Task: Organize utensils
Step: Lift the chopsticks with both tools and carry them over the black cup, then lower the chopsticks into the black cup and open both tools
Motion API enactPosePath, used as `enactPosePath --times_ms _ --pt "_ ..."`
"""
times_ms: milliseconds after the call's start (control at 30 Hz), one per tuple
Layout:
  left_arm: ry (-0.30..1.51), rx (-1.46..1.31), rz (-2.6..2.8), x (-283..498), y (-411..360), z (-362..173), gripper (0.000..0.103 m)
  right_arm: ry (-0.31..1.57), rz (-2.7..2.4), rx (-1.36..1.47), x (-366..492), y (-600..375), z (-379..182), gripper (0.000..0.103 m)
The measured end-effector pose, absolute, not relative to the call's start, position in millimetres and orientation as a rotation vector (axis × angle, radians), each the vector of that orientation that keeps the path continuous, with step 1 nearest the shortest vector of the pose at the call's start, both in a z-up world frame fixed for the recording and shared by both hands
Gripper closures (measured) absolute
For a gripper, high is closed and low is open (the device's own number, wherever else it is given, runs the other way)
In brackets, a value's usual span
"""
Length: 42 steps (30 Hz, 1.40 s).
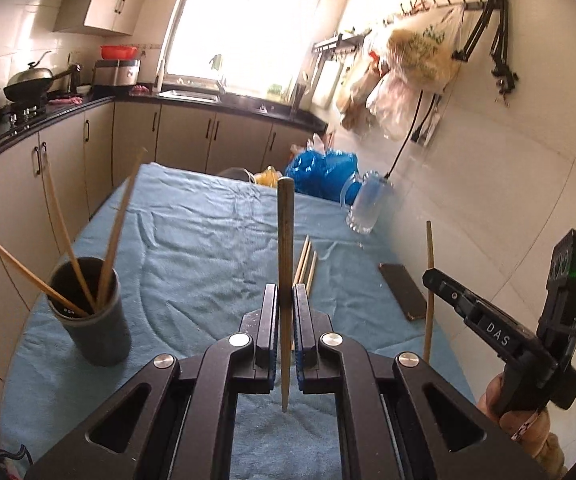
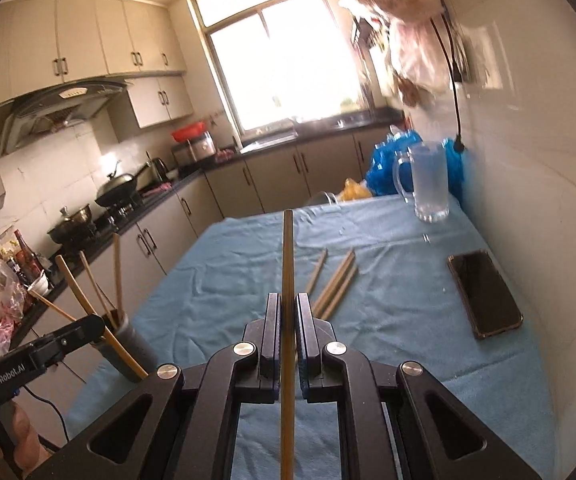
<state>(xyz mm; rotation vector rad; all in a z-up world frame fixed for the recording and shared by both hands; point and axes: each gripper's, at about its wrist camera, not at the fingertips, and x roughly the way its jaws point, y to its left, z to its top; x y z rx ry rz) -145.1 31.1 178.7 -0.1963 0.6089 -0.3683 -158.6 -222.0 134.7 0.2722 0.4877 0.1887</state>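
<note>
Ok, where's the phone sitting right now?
The phone lies flat on the blue cloth at the table's right edge by the wall, nearer than the glass mug, right of the loose chopsticks.

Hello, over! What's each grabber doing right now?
Left gripper shut on one chopstick. Right gripper shut on another chopstick. Cup holds three; three loose chopsticks on the cloth. Nothing blocking the cup.

- My daylight comes from the window [image 1: 244, 20], blown out to white glare.
- Bags [image 1: 404, 76] right of it look smeared.
- Fisheye bends my edges into dark corners.
</note>
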Motion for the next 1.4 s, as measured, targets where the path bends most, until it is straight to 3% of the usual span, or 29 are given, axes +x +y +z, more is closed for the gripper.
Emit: enactPosePath --times_ms 500,1067,1400 --pt "0.544 -0.259 -0.341 -166 75 210 0.097 0.234 0.19 0.252 -191 -188 189 0.096" --pt "0.399 -0.217 -0.205 -174 174 284 0.097 0.214 0.43 0.231 -126 -70 223 0.096" --pt "0.488 -0.169 -0.146 -109 204 269 0.097 0.217 0.557 0.293 -66 9 218 0.096"
